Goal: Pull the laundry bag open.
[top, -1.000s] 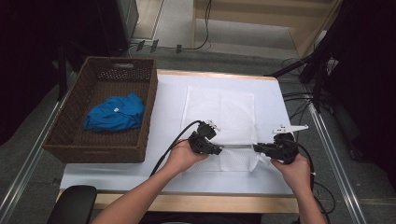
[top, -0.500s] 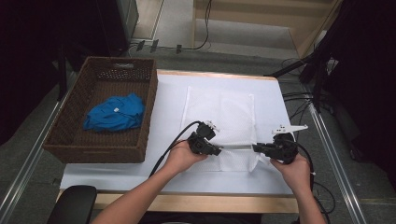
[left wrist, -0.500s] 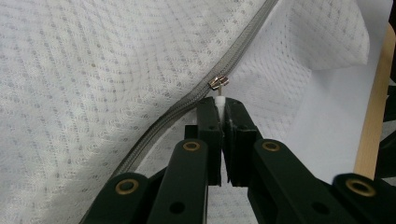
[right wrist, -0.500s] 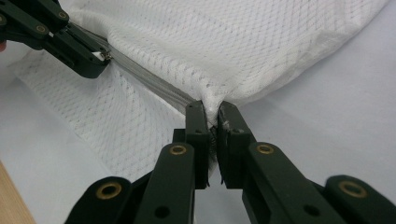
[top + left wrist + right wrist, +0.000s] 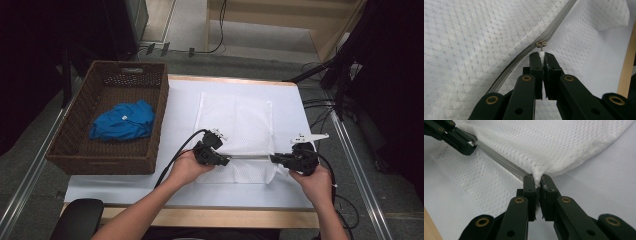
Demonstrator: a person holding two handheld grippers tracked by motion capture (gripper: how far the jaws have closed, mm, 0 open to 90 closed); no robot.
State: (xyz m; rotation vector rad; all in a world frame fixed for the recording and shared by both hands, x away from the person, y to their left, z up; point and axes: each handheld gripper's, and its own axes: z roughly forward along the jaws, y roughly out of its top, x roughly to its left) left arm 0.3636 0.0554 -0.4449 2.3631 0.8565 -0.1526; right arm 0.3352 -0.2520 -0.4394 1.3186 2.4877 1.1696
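Left gripper (image 5: 543, 53) clamped on zipper pull (image 5: 541, 44)

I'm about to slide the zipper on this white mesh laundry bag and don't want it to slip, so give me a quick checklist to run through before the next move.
1. Left gripper shut on the white zipper pull tab: ok.
2. Right gripper shut on the end of the white mesh laundry bag at the zipper's end: ok.
3. Grey zipper stretched straight between the two grippers: ok.
4. Metal slider free of snagged mesh: cannot tell.
5. Bag lying flat on the white table cover: ok.
6. Brown wicker basket holding the blue cloth stands apart from the bag: ok.
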